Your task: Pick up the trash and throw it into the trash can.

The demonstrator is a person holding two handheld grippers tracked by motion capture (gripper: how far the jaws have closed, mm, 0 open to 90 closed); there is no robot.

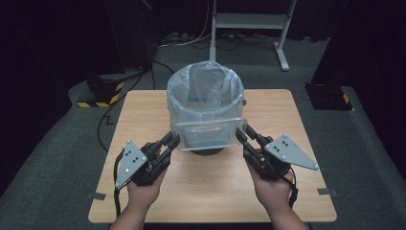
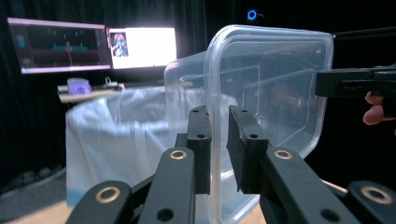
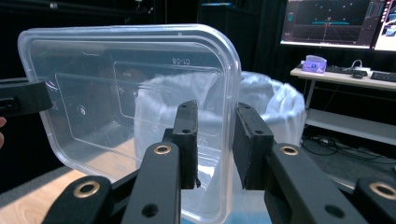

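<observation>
Clear plastic, thin and see-through, makes up the rectangular container [image 1: 208, 132], with rounded corners and a raised rim; it hangs above the middle of the wooden table [image 1: 143, 110], tipped on edge. The left gripper [image 1: 174, 140] pinches its rim at 9 o'clock, the right gripper [image 1: 239, 132] pinches the rim at 3 o'clock, both clamped on the container wall. Just behind it, at 12 o'clock, stands a bin [image 1: 206, 86] lined with a pale translucent bag, close against the container.
</observation>
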